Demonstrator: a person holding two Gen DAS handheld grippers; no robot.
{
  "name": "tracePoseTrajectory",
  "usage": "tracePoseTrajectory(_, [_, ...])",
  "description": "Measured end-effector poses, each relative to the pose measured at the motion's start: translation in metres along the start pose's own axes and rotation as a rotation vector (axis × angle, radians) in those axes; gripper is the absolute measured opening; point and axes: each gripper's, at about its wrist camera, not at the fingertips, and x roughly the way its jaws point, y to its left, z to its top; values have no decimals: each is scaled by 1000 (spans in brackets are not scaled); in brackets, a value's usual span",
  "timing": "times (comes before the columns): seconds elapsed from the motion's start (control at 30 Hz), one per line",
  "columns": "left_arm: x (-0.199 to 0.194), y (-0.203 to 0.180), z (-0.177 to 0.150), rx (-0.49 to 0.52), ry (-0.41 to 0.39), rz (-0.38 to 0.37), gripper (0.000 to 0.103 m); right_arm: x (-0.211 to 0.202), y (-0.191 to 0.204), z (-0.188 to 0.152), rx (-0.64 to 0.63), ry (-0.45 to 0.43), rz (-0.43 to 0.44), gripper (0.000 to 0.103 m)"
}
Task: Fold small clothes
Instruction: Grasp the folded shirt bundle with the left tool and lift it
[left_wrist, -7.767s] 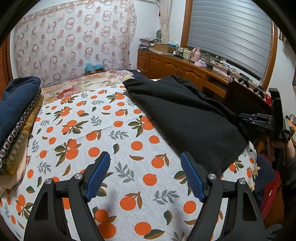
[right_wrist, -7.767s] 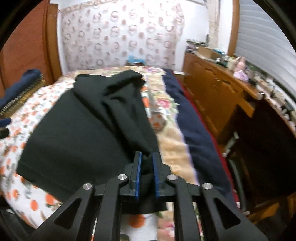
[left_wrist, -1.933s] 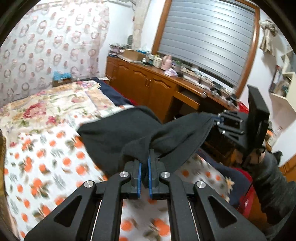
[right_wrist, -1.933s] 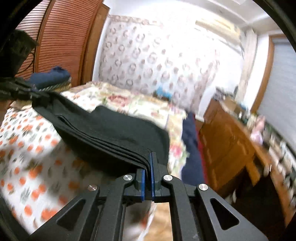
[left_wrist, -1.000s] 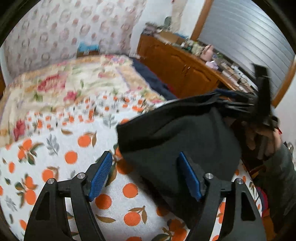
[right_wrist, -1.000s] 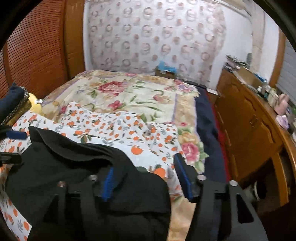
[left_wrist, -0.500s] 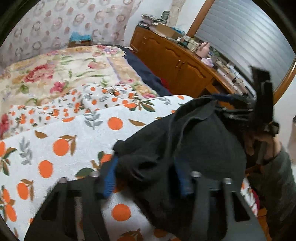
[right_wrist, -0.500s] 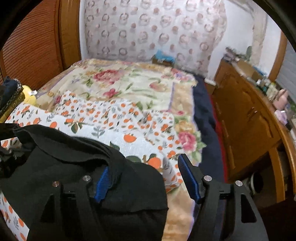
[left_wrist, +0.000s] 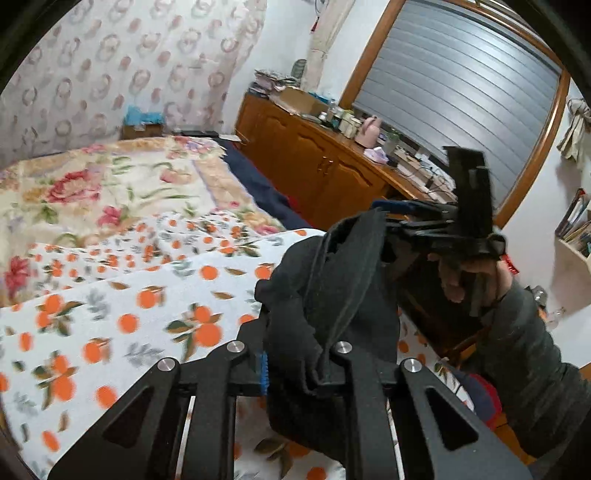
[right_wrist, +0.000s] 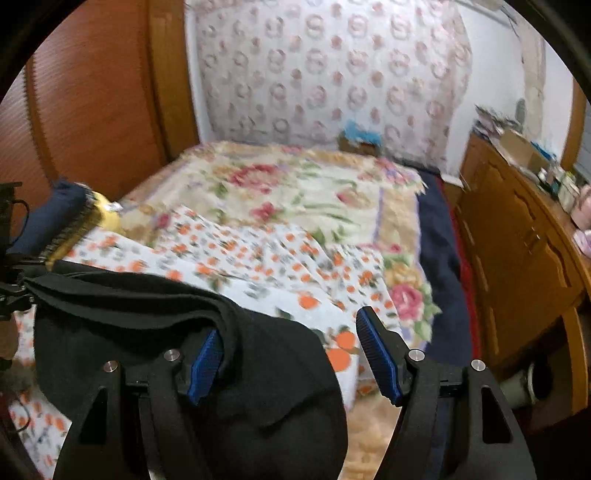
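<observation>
A black garment (left_wrist: 332, 295) hangs bunched between my two grippers above the orange-print sheet (left_wrist: 110, 314). My left gripper (left_wrist: 299, 365) is shut on a thick bundle of the black cloth. My right gripper (right_wrist: 291, 358) is open; the garment (right_wrist: 207, 369) drapes over its left finger (right_wrist: 205, 363) while its right finger (right_wrist: 378, 362) is bare. In the left wrist view the right gripper (left_wrist: 417, 218) is at the garment's far upper edge, held by a hand.
A floral blanket (right_wrist: 295, 192) covers the far half of the bed. A stack of folded clothes (right_wrist: 62, 218) sits at the bed's left edge. A wooden cabinet (left_wrist: 317, 162) with clutter on top runs along the right side.
Over the last second my left gripper has closed onto the black garment and lifted it. My right gripper has stayed open with the cloth draped over one finger.
</observation>
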Motion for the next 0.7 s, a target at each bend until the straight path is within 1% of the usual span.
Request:
tracePoseTrajectory(0.07, [1,17,-5,-25,20,41,16,-8,5,-3,3,-19,26,76])
tracePoseTrajectory(0.1, [4,26,-8,-43,32,54,16,-12,7,-5,3,-34,17,76])
tracePoseTrajectory(0.13, [9,34,-13,-56,49,70,16,-14,10,-6,-1,-50,-16,76])
tracePoseTrajectory(0.17, [14,38,-17,-59,60,81,16,-16,9,-9,-4,-59,-70,76])
tracePoseTrajectory(0.2, [18,42,-21,-62,69,91,16,-14,9,-9,-4,-68,-157,76])
tracePoseTrajectory(0.23, [22,46,-24,-65,76,103,16,-12,7,-6,4,-77,-217,76])
tracePoseTrajectory(0.27, [26,50,-26,-76,81,105,16,-10,4,-4,12,-86,-260,76])
tracePoseTrajectory(0.3, [28,53,-27,-88,82,103,16,-7,1,-1,17,-92,-285,76])
tracePoseTrajectory(0.33, [30,56,-27,-99,84,100,16,-3,-2,1,17,-81,-290,76])
tracePoseTrajectory(0.37, [32,58,-27,-104,85,96,16,1,-4,2,20,-61,-272,76])
tracePoseTrajectory(0.43, [36,59,-27,-106,96,101,17,7,-8,-3,40,-28,-173,76])
tracePoseTrajectory(0.5, [37,59,-27,-101,101,101,17,10,-7,-14,39,5,-103,76])
tracePoseTrajectory(0.57, [39,59,-28,-90,104,104,17,14,-7,-30,36,43,-54,76])
tracePoseTrajectory(0.67, [42,58,-29,-81,107,108,17,29,-13,-57,81,117,14,76])
tracePoseTrajectory(0.7, [42,58,-30,-81,107,109,17,34,-16,-64,97,137,21,76])
